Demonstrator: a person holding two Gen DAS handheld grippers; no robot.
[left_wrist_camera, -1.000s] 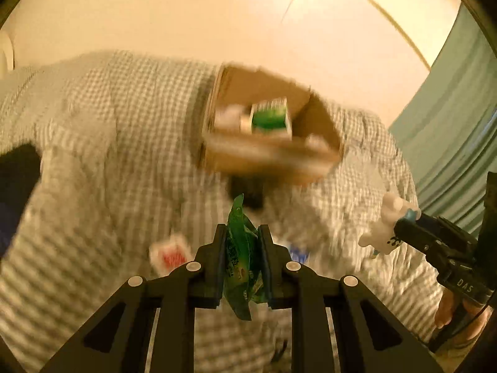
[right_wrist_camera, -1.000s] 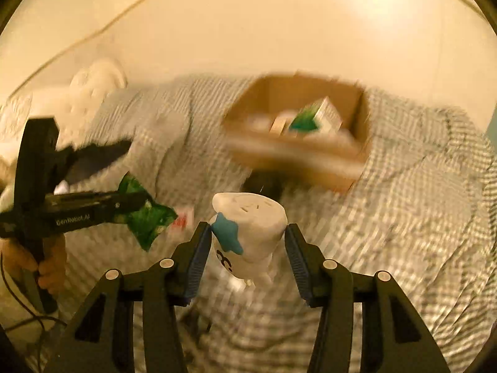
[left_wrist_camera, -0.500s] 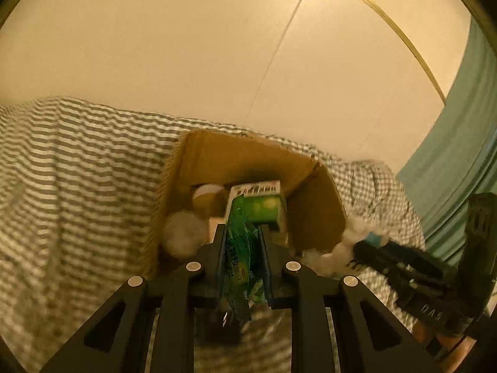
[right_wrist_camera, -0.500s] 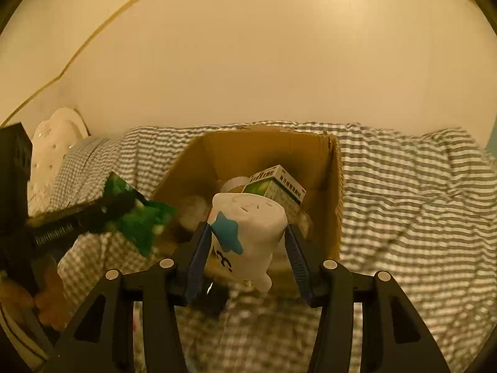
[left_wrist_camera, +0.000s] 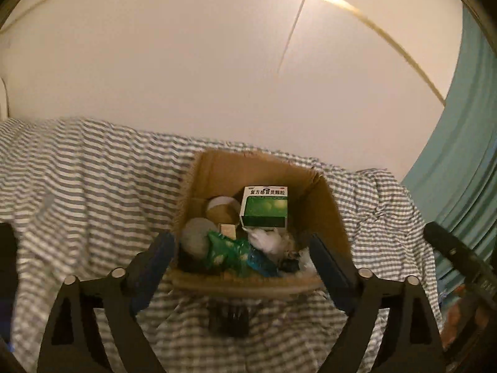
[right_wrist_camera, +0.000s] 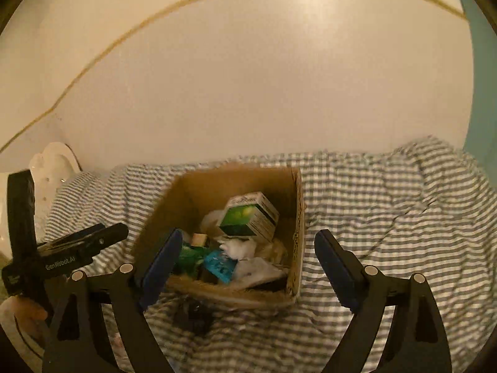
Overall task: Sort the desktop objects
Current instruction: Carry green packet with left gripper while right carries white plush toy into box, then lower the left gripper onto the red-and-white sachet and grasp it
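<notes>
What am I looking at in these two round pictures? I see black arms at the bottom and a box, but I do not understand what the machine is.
There is no machine. A person holds a two-finger tool in each hand, and each tool carries a wide-angle camera that looks along its fingers. One picture comes from the left gripper, the other from the right gripper. The black arms with blue pads are those fingers.

Both tools point at an open cardboard box that stands on a striped cloth. Inside lie a green and white carton, a green packet, a white figure and other small things.

Both jaws are opening and nothing is between them. In the right view, the left tool appears at the left edge.
</notes>
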